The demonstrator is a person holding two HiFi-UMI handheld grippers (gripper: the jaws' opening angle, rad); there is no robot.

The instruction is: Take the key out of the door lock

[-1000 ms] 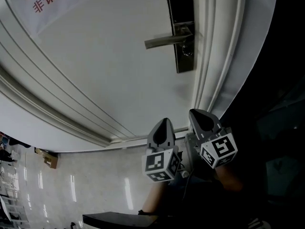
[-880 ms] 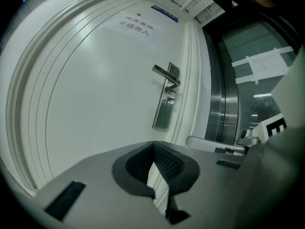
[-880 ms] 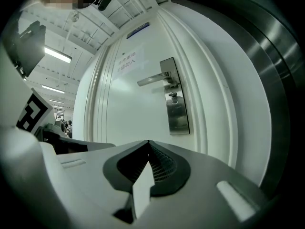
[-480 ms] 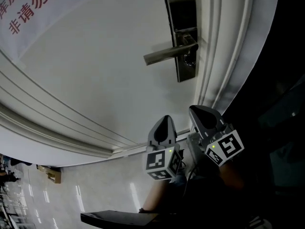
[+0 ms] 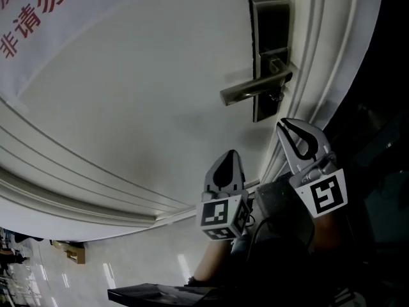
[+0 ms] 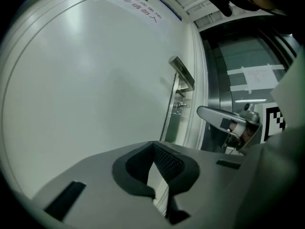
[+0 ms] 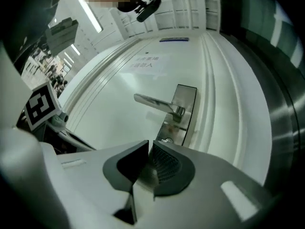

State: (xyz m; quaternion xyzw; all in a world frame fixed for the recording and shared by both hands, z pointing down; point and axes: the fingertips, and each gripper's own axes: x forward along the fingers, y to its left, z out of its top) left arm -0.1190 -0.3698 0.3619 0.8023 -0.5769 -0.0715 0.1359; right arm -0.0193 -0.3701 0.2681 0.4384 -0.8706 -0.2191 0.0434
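Note:
A steel lock plate [image 5: 270,37] with a lever handle [image 5: 252,89] is mounted on the white door [image 5: 140,94]. A small key [image 5: 276,98] sticks out of the plate just under the handle. My right gripper [image 5: 285,124] is shut and empty, its tip a short way below the key and not touching it. In the right gripper view the key [image 7: 167,140] shows just past the shut right gripper [image 7: 148,151]. My left gripper [image 5: 231,153] is lower and further left, shut with nothing in it. In the left gripper view the key [image 6: 180,107] is far beyond the left gripper [image 6: 153,149].
The moulded door frame [image 5: 319,62] runs along the right of the lock, with a dark space beyond it. A sign with red characters [image 5: 32,11] hangs on the door at upper left. Glossy floor tiles [image 5: 128,267] and a cardboard box [image 5: 71,253] lie below.
My right gripper has risen toward the lock and now sits just under the key. The left gripper has barely moved. The head view has shifted, so the lock appears further right.

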